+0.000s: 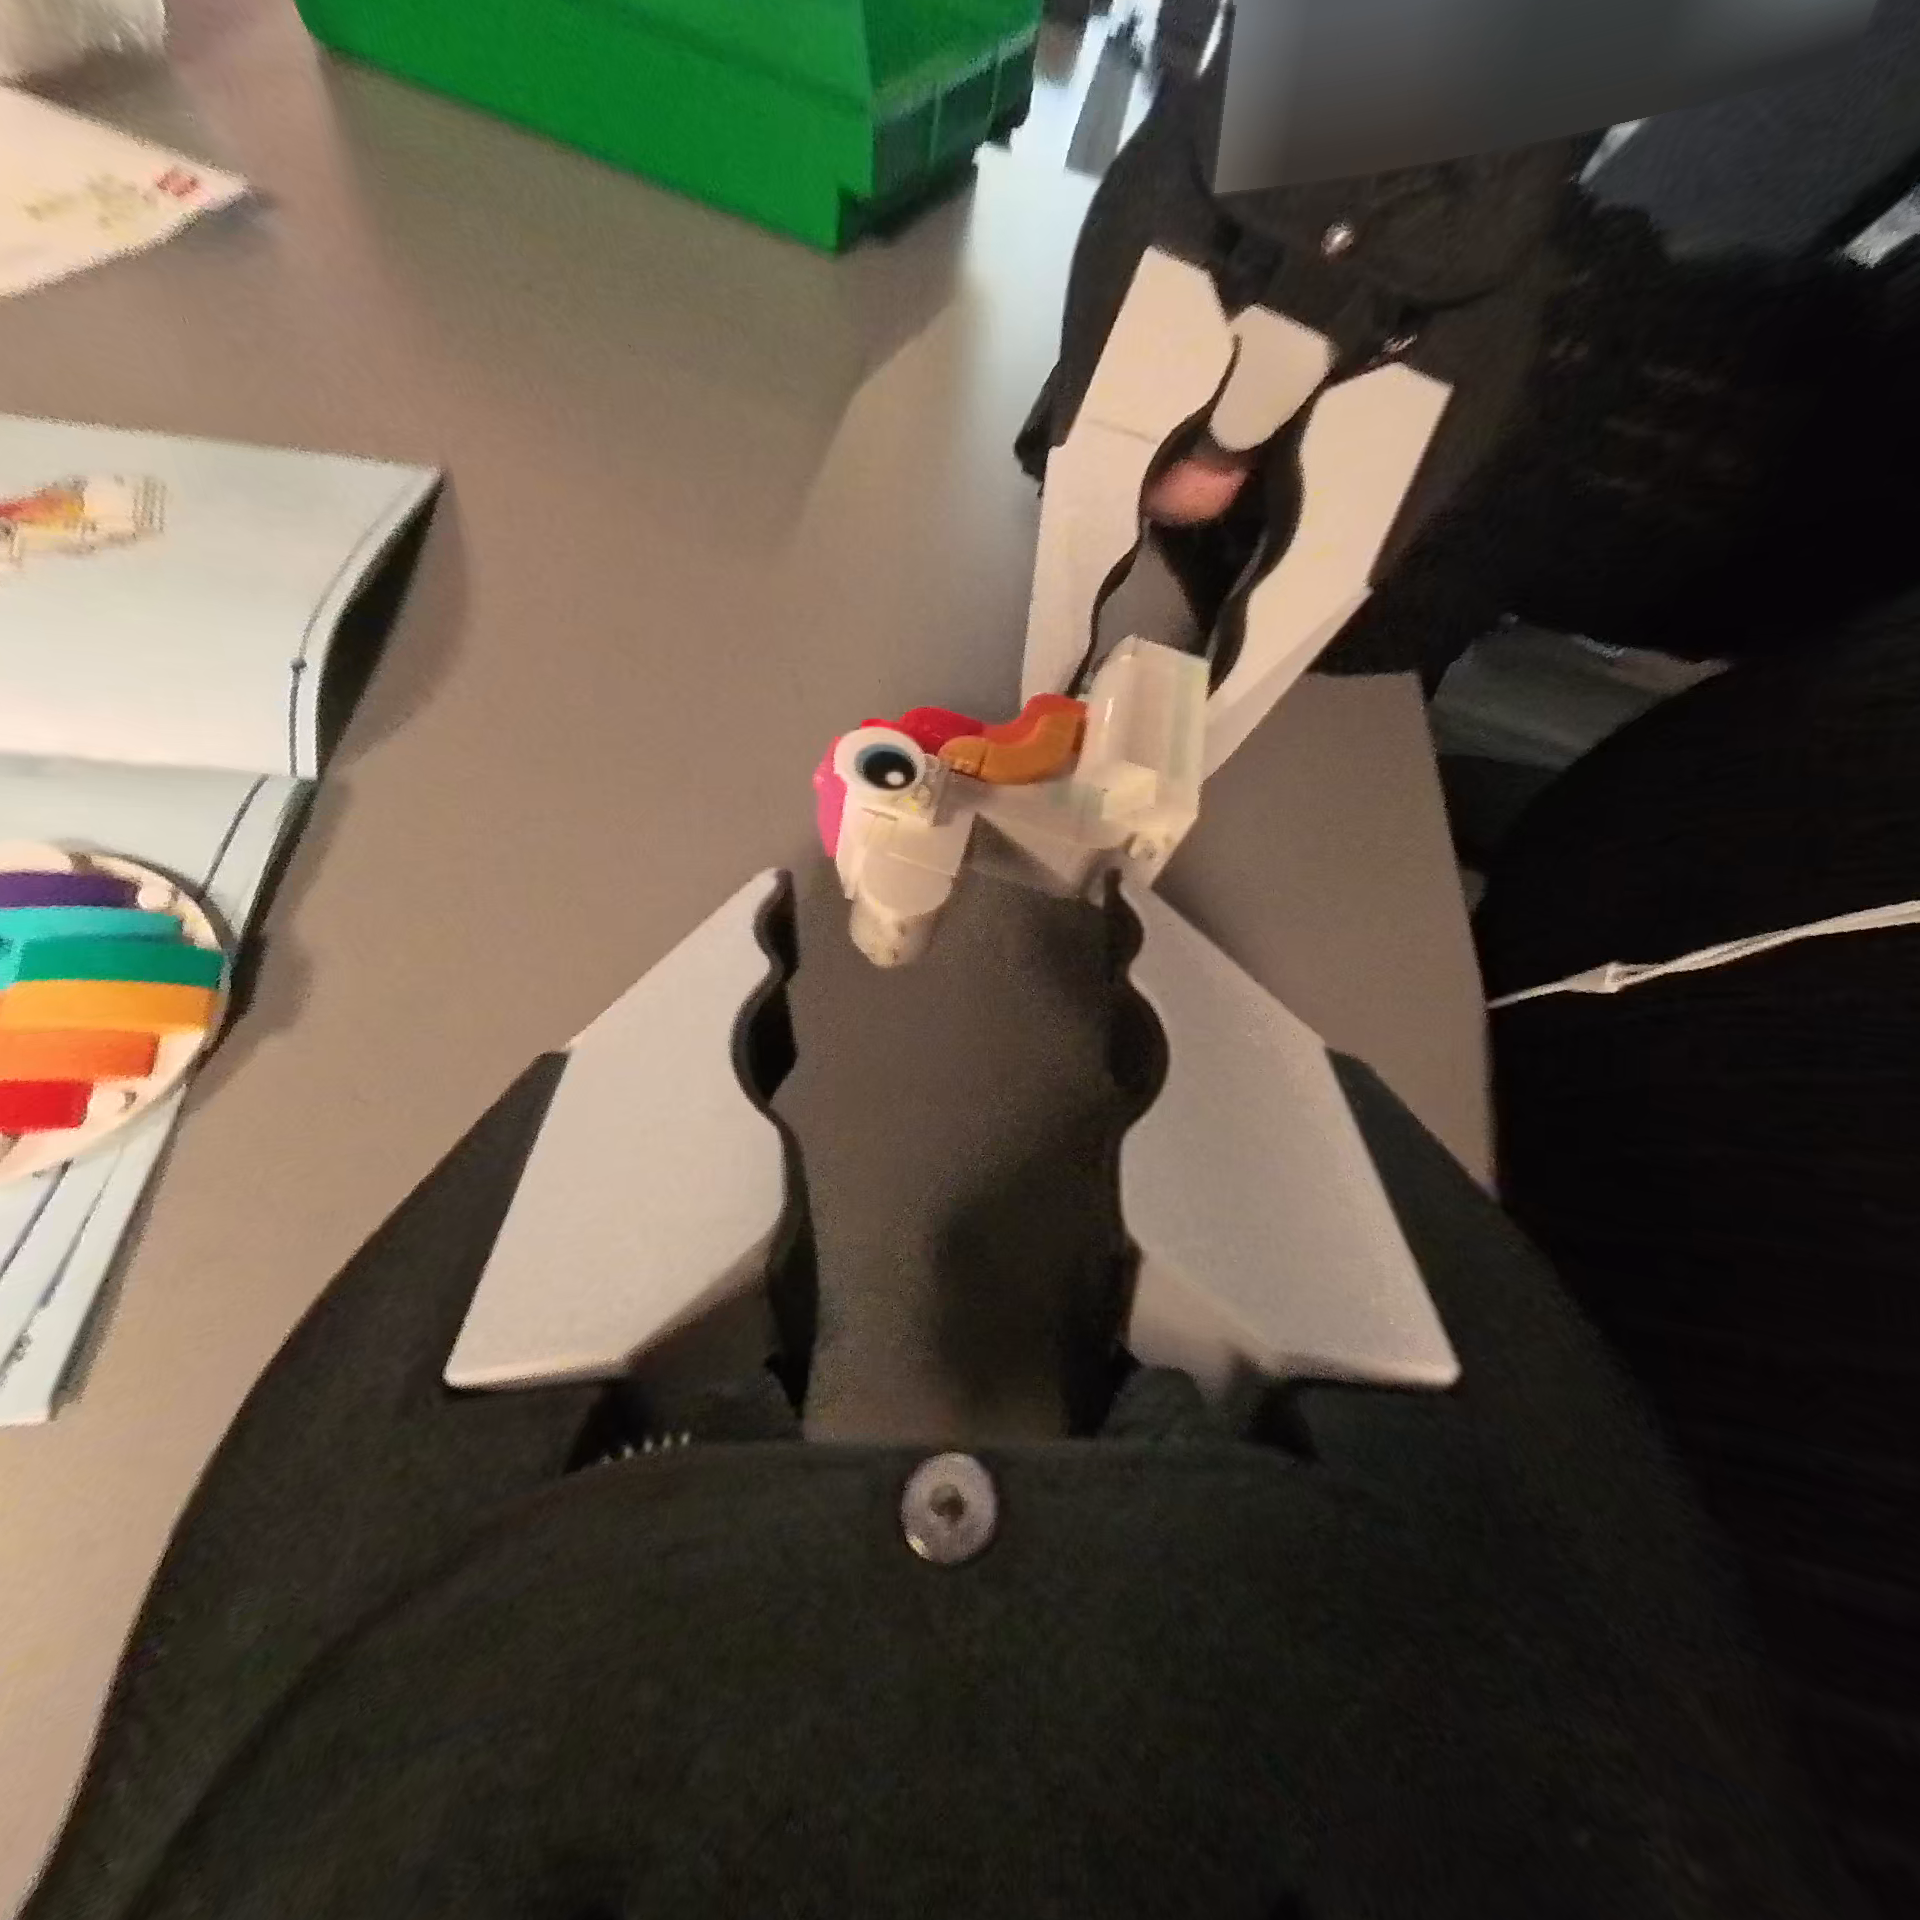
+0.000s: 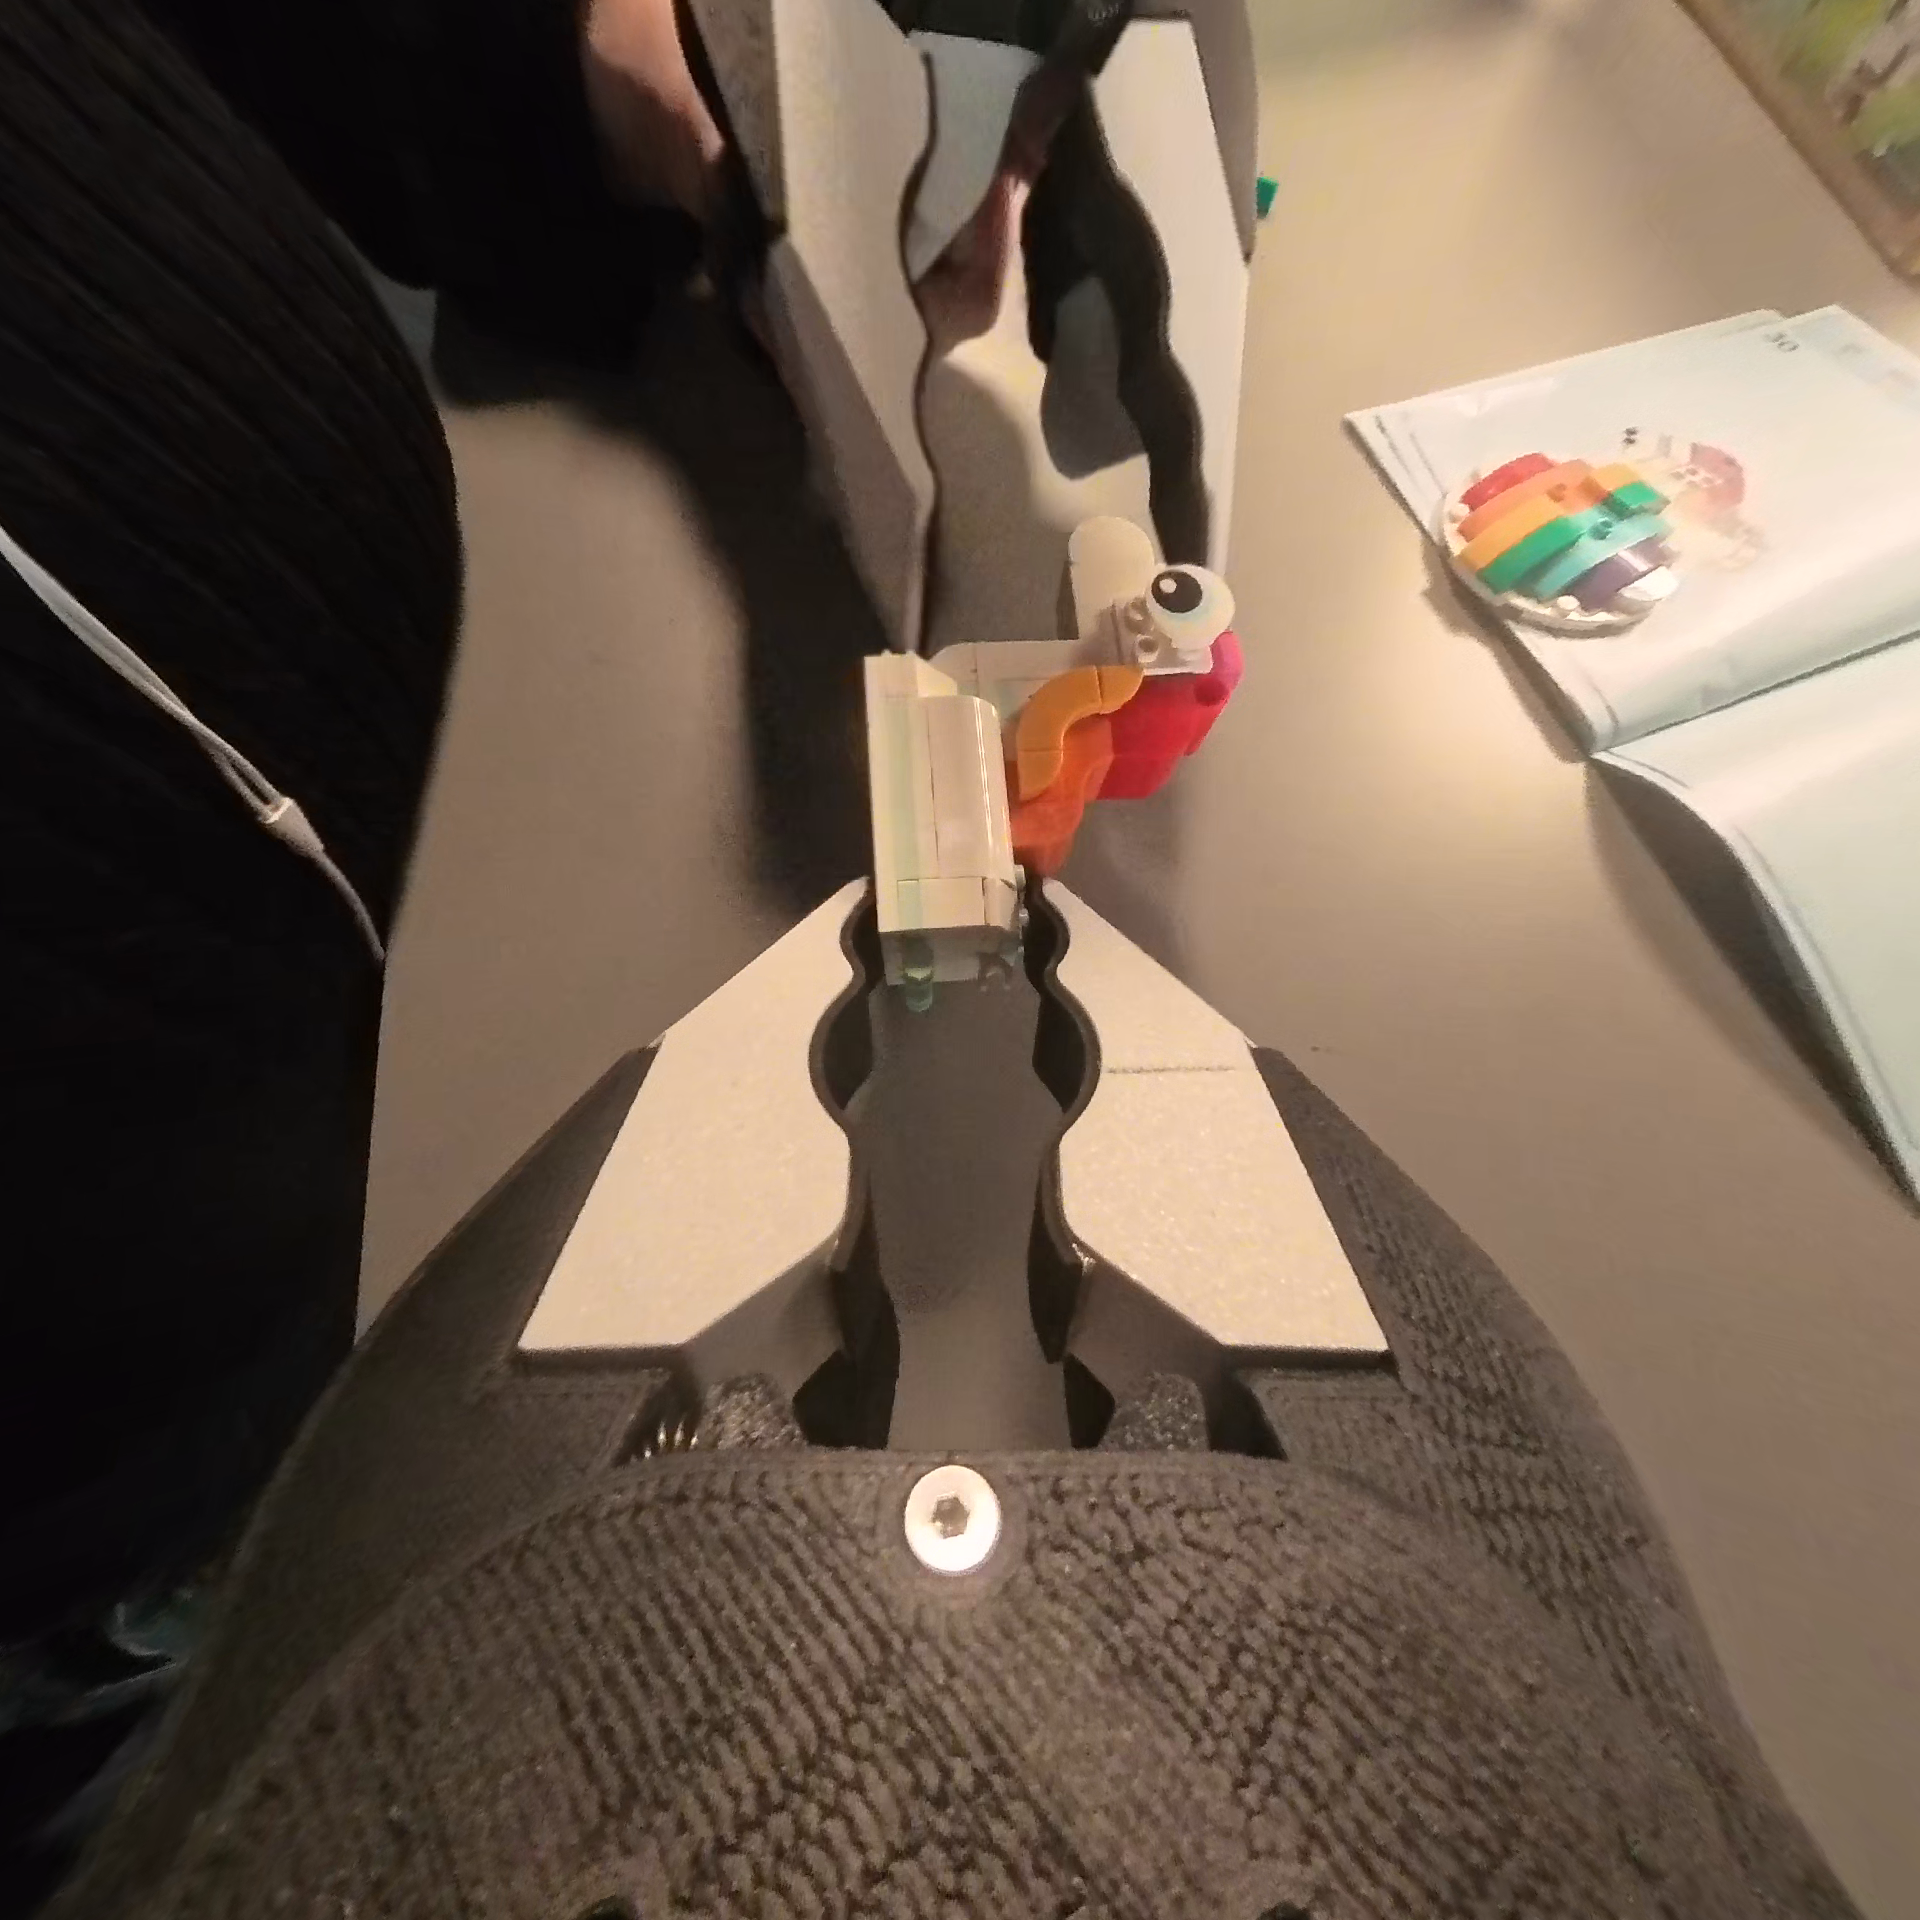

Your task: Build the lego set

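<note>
White and grey bricks of the half-built toy animal [image 2: 940, 821] sit clamped at their rear end between the fingertips of the right claw [image 2: 951, 914], which pinches that end firmly and holds the model just above the tabletop [image 2: 1351, 935]. In the left wrist view the left claw [image 1: 951, 904] is spread wide and holds nothing, its tips just short of the animal's pale snout and round eye [image 1: 886, 767]. The job in hand looks like a handover or a bracing of the head end, so the open claw should, I judge, come in square around the white snout block and not around the pink piece [image 1: 828, 795] or the orange curved piece [image 1: 1023, 743], which look lightly attached and could pop off under a sideways squeeze. It should close slowly while the right grip remains firm, and avoid twisting, since the neck joint seems the weakest point. Farther out on the tabletop lie the open instruction booklet [image 2: 1704, 644] and, on it, a round white plate with a rainbow of curved pieces [image 2: 1558, 540], well apart from the model. Beyond those stands a green bin [image 1: 727, 94].
</note>
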{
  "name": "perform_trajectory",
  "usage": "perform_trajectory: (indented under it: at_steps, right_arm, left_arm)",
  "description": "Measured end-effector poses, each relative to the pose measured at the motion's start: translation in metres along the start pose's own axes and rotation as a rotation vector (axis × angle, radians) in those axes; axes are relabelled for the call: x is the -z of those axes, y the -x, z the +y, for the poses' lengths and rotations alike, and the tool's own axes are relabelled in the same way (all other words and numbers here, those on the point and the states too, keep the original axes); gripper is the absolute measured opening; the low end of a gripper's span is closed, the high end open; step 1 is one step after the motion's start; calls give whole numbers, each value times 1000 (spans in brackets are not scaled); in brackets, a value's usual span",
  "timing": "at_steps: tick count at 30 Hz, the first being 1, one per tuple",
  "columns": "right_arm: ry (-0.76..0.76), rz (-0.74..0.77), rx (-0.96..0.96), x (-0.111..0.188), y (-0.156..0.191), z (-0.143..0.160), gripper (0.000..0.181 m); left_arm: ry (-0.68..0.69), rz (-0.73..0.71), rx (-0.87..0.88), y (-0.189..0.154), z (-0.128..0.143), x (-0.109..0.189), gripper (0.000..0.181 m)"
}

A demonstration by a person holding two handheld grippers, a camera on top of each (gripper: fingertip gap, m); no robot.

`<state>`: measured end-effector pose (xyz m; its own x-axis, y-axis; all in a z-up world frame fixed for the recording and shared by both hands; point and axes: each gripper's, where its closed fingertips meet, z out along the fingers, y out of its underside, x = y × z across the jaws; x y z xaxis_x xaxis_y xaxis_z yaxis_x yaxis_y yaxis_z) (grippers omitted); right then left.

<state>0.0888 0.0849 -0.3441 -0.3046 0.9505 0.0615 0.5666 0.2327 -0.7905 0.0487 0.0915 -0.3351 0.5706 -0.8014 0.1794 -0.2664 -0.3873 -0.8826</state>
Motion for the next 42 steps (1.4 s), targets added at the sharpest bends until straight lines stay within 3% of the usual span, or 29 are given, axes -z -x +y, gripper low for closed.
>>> perform_trajectory:
  at_steps: [3,6,10,14,32,42]
  right_arm:
    - [-16,-2,-1,9,-5,-8,26]
    - [-30,-27,-8,15,-6,-17,26]
    - [-32,-63,10,17,-1,-25,25]
    - [-15,-81,42,14,6,-28,26]
    - [0,-131,64,8,20,-29,26]
    - [5,-134,60,7,20,-28,26]
  left_arm:
    - [-50,-51,-112,3,-9,6,78]
    - [-61,-235,-420,14,-15,16,91]
    - [-37,-464,-904,15,-19,23,79]
    - [-43,-594,-1129,7,-25,24,71]
    - [-57,-628,-1273,-4,-24,19,30]
    - [-45,-628,-1298,-3,-21,18,29]
